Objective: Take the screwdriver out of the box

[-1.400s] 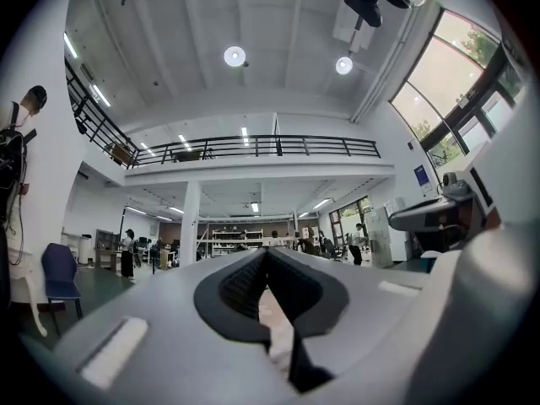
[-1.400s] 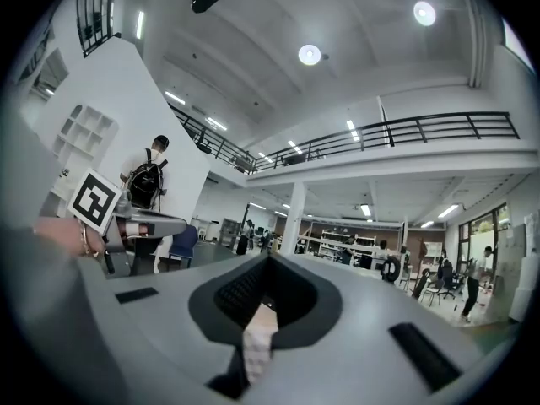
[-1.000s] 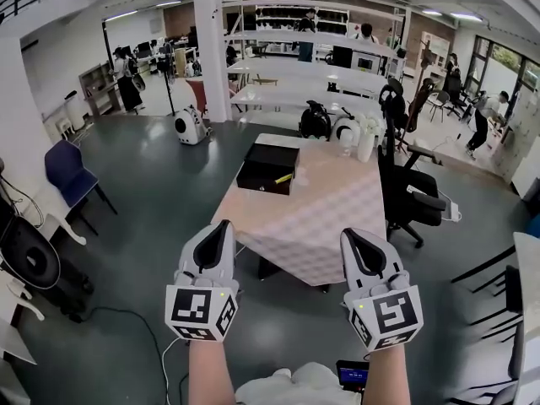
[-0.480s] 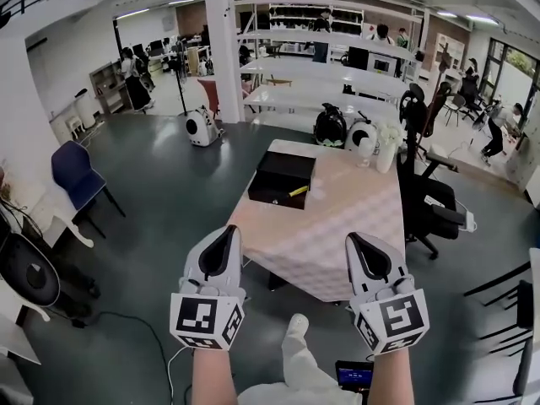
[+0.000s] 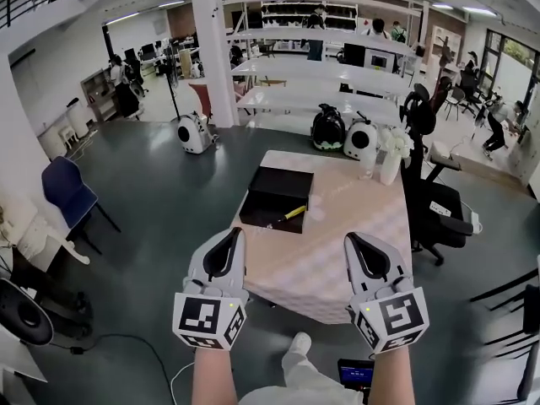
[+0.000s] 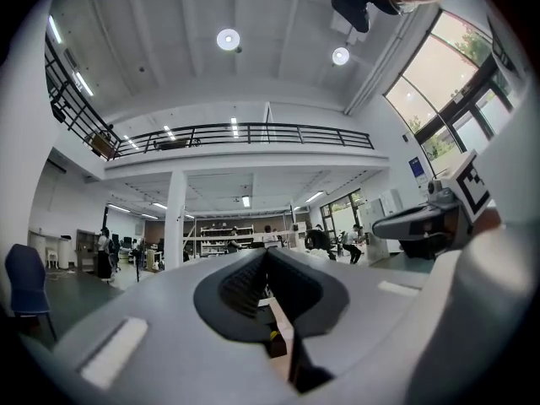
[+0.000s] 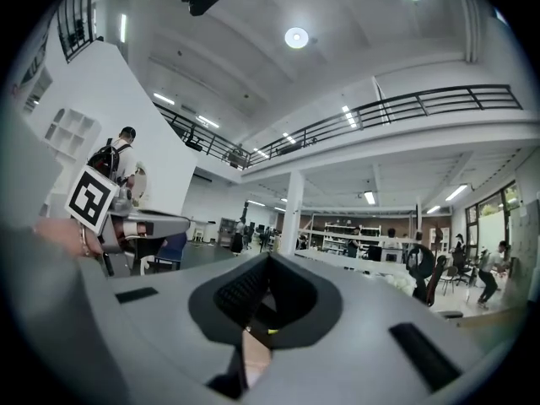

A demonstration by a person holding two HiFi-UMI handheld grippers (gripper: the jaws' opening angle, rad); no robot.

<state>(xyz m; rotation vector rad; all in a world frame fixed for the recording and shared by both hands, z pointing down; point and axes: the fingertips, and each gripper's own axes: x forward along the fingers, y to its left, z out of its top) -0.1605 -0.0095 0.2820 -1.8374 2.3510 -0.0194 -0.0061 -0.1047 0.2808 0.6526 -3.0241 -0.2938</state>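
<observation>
Big open room w/ a grey floor (image 5: pixel 152 192). Checked surface (image 5: pixel 337 251) stands ahead. Black box (image 5: pixel 274 194) sits on its far left part. The screwdriver (image 5: pixel 292 213), yellow handle, lies at the box's near right corner. L tongs (image 5: pixel 230 233) & R tongs (image 5: pixel 351 238) hang side by side at the surface's near edge, well apart from the box. Both are closed tight & empty.
</observation>
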